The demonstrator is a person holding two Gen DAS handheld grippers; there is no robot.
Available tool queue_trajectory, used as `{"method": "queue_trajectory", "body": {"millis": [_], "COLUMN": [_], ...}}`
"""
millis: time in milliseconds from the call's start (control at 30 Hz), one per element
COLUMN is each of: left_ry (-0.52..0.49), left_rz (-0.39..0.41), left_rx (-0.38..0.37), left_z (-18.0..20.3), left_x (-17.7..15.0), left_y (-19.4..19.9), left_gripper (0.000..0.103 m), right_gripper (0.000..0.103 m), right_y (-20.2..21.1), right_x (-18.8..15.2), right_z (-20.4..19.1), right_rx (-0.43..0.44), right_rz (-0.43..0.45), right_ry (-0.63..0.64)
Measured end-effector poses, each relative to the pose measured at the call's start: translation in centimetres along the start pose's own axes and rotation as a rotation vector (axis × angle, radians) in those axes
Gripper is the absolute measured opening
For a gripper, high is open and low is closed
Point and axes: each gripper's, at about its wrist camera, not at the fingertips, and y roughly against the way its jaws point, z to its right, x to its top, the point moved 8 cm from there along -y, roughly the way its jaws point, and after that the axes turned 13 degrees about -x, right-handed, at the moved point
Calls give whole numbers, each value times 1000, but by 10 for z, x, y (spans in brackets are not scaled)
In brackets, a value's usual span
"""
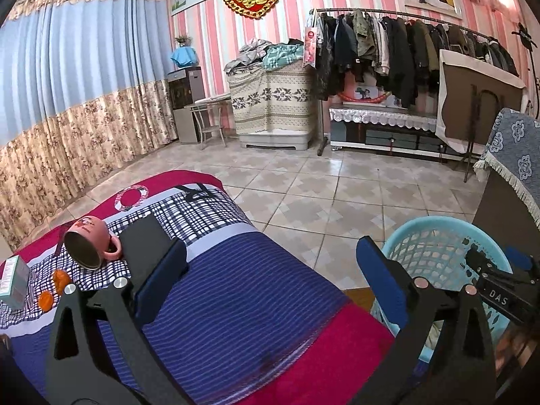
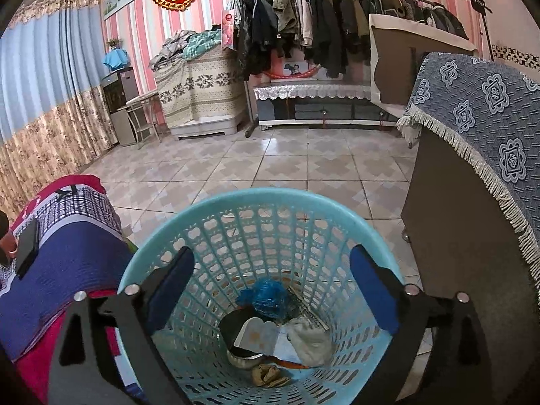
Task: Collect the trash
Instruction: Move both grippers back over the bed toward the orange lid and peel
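A light blue plastic basket [image 2: 263, 202] stands on the floor beside the cloth-covered table; it also shows in the left wrist view [image 1: 438, 229]. In it lie a blue plastic bag [image 2: 266, 297], a white crumpled wrapper [image 2: 310, 341], a black-and-white container [image 2: 246, 334] and a brown scrap [image 2: 266, 374]. My right gripper [image 2: 271, 287] is open and empty over the basket mouth. My left gripper [image 1: 270, 280] is open and empty above the table's cloth [image 1: 236, 287]. Orange peel pieces [image 1: 54, 287] lie at the table's left.
On the table are a tipped pink mug [image 1: 89, 243], a black phone [image 1: 145, 236] and a small box [image 1: 13, 276]. A cabinet with a blue fringed cloth [image 2: 472, 128] stands right of the basket. Tiled floor [image 2: 270, 168] lies beyond, with a clothes rack [image 2: 337, 27] at the wall.
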Motion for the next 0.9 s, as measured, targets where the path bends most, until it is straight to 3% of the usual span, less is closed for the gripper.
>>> {"method": "queue_trajectory", "body": {"millis": [433,900], "left_ry": [41,91], "left_rz": [22,27], "left_rx": [24,133], "left_z": [-25,-88], "left_x": [12,5], "left_y": [21,77], "left_gripper": [97,97], "right_gripper": [96,96], "right_y": [32,82], "right_x": [8,5], "right_z": [-28,-88], "right_rx": [49,137], "right_rz": [61,120], "right_ry": [53,120]}}
